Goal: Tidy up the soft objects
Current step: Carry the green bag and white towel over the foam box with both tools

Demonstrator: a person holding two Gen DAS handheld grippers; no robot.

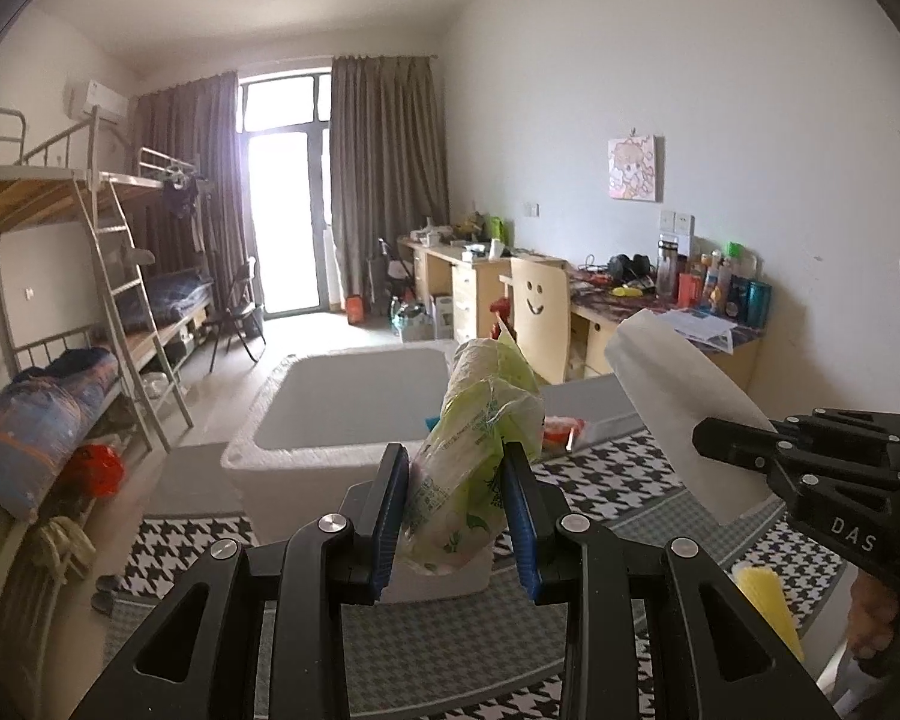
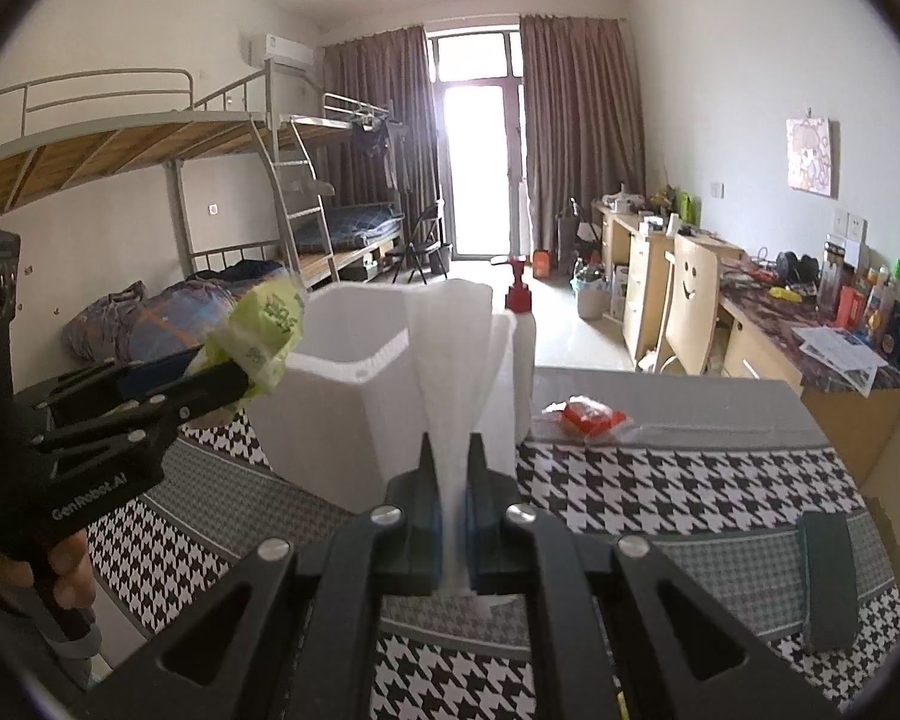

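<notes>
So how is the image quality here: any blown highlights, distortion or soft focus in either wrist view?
Left wrist view: the balcony door is blown out white and the bunk bed rails bow from the fisheye. Right wrist view: the same door glares, the white tissue is soft near the right claw, and the corners are black.

You're holding a crumpled green-white tissue pack (image 1: 474, 468), upright, w/ left gripper (image 1: 456, 516); right gripper (image 2: 450, 510) is pinching a white folded tissue sheet (image 2: 450, 372), both above the white foam box (image 1: 354, 402).
</notes>
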